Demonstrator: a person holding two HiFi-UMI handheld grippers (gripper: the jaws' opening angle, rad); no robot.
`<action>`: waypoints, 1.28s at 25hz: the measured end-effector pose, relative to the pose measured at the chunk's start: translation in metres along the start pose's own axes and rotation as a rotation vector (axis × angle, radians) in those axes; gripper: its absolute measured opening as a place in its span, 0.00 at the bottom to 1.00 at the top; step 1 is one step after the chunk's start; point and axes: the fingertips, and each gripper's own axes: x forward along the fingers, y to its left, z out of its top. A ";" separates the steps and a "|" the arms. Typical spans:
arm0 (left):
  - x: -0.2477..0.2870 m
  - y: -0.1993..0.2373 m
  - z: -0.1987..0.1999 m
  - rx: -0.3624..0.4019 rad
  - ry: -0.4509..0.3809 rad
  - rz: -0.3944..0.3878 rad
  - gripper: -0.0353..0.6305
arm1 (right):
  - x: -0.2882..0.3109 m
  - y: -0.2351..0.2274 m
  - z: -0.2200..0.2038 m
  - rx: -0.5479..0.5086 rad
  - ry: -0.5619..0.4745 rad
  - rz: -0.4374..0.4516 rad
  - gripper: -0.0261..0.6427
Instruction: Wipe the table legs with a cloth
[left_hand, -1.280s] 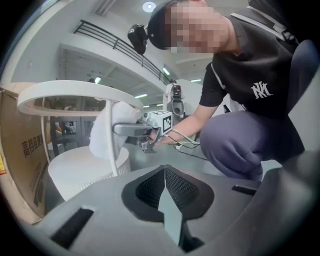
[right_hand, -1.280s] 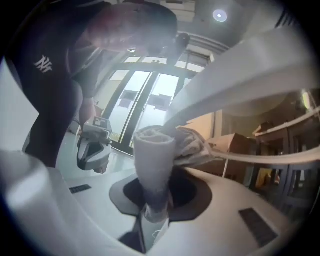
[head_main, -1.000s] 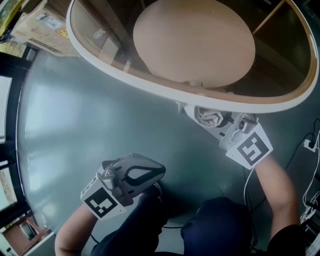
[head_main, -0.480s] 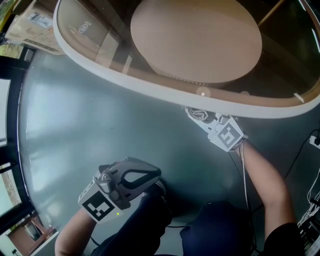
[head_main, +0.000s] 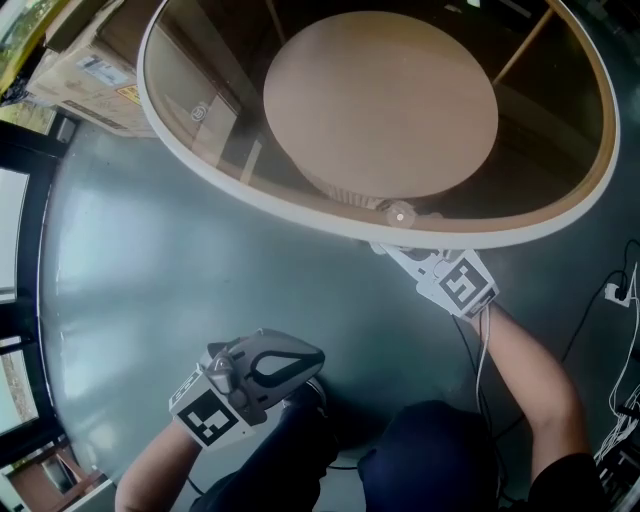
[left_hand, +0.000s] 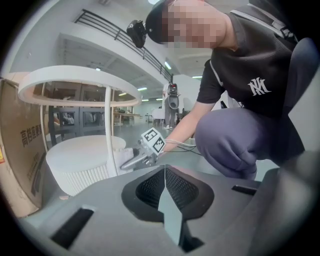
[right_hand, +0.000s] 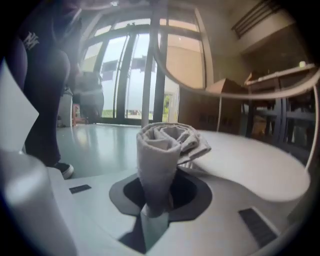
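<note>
A round glass table with a white rim (head_main: 300, 205) stands over a beige drum (head_main: 380, 100). In the head view my right gripper (head_main: 388, 248) reaches under the near rim, below the fitting of a thin white leg (head_main: 400, 213); the cloth is hidden there. The right gripper view shows the right gripper (right_hand: 156, 200) shut on a rolled grey cloth (right_hand: 160, 150). From the left gripper view, the cloth (left_hand: 125, 152) sits against the white leg (left_hand: 108, 130). My left gripper (head_main: 290, 358) hangs low near the person's knee, shut and empty (left_hand: 165, 172).
Cardboard boxes (head_main: 85, 55) lie beyond the table at the far left. Dark window frames (head_main: 20, 250) run along the left edge. A cable (head_main: 610, 290) trails on the grey floor at the right. The person's knees (head_main: 430, 450) fill the bottom middle.
My right gripper has pushed further under the table rim, so the cloth that showed in the head view is now hidden. The left gripper has barely moved.
</note>
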 end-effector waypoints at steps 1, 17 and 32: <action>0.000 0.002 0.007 0.011 -0.011 0.004 0.06 | -0.017 -0.005 0.037 -0.018 -0.092 -0.016 0.14; 0.000 0.008 0.000 -0.001 -0.025 0.004 0.06 | -0.037 0.012 0.151 -0.311 -0.389 -0.044 0.14; -0.004 0.012 -0.004 -0.025 -0.015 -0.012 0.06 | 0.038 0.033 -0.066 -0.006 0.085 0.013 0.14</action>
